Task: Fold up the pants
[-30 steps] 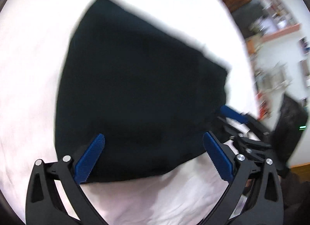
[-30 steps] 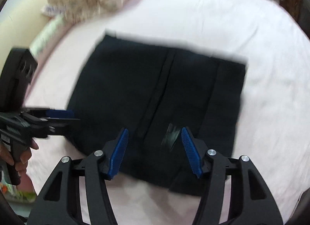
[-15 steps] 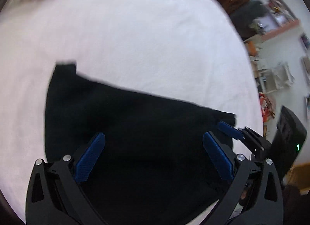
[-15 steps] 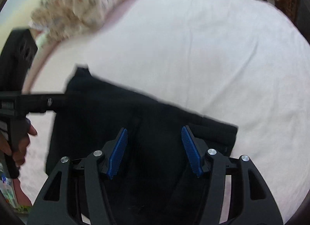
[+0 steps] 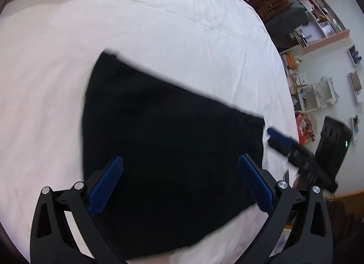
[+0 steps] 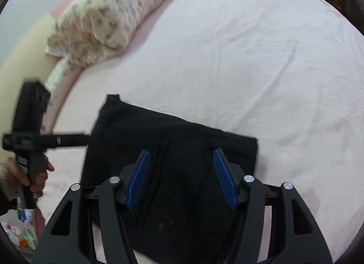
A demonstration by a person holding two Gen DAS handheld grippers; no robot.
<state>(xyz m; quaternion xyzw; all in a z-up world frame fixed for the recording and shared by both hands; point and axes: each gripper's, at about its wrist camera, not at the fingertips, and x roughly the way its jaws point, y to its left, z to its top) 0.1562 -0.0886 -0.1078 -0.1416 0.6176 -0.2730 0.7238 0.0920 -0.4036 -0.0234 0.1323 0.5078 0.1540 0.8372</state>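
Observation:
The black pants point(image 5: 168, 141) lie folded into a flat rectangle on the pink bed sheet point(image 5: 159, 27); they also show in the right wrist view point(image 6: 173, 150). My left gripper point(image 5: 179, 184) is open and empty above the near part of the pants. My right gripper point(image 6: 182, 175) is open and empty above the pants' near edge. The right gripper shows at the right edge of the pants in the left wrist view point(image 5: 279, 138). The left gripper shows at the pants' left side in the right wrist view point(image 6: 70, 139), held by a hand.
A floral pillow point(image 6: 102, 18) lies at the head of the bed. Shelves and cluttered furniture point(image 5: 307, 25) stand beyond the bed's far edge. Pink sheet point(image 6: 261, 59) stretches beyond the pants.
Both grippers have pulled back and tilted up, so the pants sit lower and smaller in both views. The right gripper has moved off the pants' right edge.

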